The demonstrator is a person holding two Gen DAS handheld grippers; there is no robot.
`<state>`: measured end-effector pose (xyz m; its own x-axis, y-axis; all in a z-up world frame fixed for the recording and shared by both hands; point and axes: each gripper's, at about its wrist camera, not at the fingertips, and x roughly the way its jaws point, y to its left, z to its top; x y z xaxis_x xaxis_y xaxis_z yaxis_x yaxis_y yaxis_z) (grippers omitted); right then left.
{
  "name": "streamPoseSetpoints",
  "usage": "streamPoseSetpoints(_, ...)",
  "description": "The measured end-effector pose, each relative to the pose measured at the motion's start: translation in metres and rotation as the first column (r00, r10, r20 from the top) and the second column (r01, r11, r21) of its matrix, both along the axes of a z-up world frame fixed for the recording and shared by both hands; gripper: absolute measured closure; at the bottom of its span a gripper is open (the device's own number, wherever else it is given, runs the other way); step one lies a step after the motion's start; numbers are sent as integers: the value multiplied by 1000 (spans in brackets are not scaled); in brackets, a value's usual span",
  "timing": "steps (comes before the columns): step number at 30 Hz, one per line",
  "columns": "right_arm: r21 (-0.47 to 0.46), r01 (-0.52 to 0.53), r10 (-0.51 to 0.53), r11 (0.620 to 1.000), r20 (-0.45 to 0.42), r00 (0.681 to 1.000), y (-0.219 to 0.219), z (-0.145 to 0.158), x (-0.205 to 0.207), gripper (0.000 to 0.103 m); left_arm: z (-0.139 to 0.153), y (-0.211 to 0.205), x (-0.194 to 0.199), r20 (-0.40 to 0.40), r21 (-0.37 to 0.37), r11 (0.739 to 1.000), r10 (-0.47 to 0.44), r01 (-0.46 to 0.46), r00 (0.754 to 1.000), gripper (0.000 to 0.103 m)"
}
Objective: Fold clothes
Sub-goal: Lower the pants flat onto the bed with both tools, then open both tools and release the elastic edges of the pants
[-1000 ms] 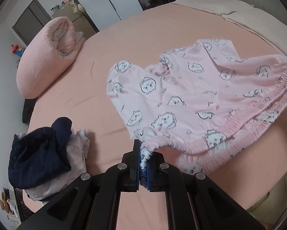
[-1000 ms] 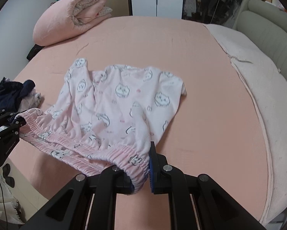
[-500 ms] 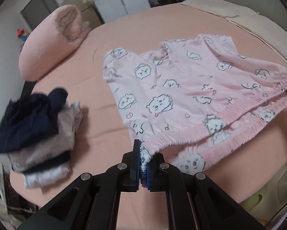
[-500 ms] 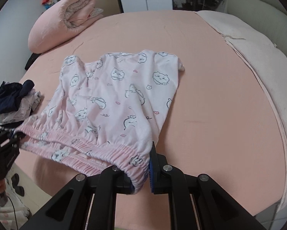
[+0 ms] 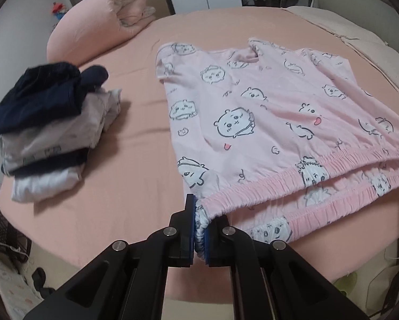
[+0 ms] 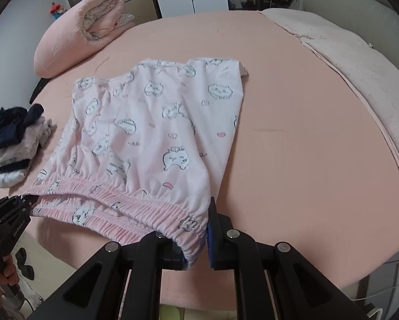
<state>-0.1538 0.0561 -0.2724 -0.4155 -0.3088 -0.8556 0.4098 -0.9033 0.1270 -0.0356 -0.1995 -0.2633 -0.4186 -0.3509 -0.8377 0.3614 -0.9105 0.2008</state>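
Pink pajama shorts [image 5: 266, 112] with cartoon animal prints lie spread on the pink bed, legs pointing away, elastic waistband toward me; they also show in the right wrist view [image 6: 151, 133]. My left gripper [image 5: 199, 229] is shut on the left end of the waistband. My right gripper [image 6: 196, 240] is shut on the right end of the waistband. The left gripper also shows at the left edge of the right wrist view [image 6: 20, 205]. The waistband hangs taut between the two grippers at the bed's near edge.
A stack of folded clothes [image 5: 47, 133], dark blue on top, sits left of the shorts, also in the right wrist view [image 6: 15, 138]. A rolled pink duvet [image 5: 98, 32] lies at the far left. A beige blanket [image 6: 359, 80] covers the right side. The bed edge [image 5: 119, 253] drops to the floor.
Both grippers pulled the waistband back toward the near bed edge, and the shorts flattened out and straightened on the bed. The grips stayed the same.
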Motion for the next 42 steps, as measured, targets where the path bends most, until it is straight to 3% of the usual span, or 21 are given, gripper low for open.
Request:
streamPoseSetpoints(12,2,36,-36,999,47,998,6,-16,6,94,-8,13,-1,23,-131,989,-62,65,998,98)
streamPoseSetpoints(20,3,51,-51,999,23,998,-1,-24,10,94,-15,1,4,-31,-49,999,4,-5,1000,97)
streamPoseSetpoints(25,3,57,-57,998,2,998,-5,-29,13,94,-19,12,11,-56,-64,998,-24,21,998,97)
streamPoseSetpoints(30,11,48,-47,999,-24,999,-8,-33,19,84,-27,15,13,-23,-46,997,-62,61,998,96)
streamPoseSetpoints(31,23,43,-42,999,-30,999,-10,-33,20,77,-26,14,13,-21,-40,997,-63,62,998,95)
streamPoseSetpoints(34,54,35,-32,998,-47,998,-14,-34,25,56,-19,4,17,-53,68,997,-28,32,998,94)
streamPoseSetpoints(35,53,36,-34,998,-46,998,-13,-33,26,49,-16,1,18,-64,106,994,-16,22,998,89)
streamPoseSetpoints(37,30,47,-46,998,-30,998,-6,-32,30,40,-12,-2,23,-89,151,989,2,12,996,66)
streamPoseSetpoints(38,19,52,-51,998,-22,998,-3,-32,32,35,-10,-4,26,-101,173,985,11,7,995,36)
streamPoseSetpoints(39,7,57,-57,998,-15,998,1,-31,34,34,-8,-5,29,-113,194,981,20,2,993,14)
streamPoseSetpoints(42,-7,74,-74,997,-3,997,9,-30,41,34,-1,-9,37,-149,251,968,47,-9,988,12)
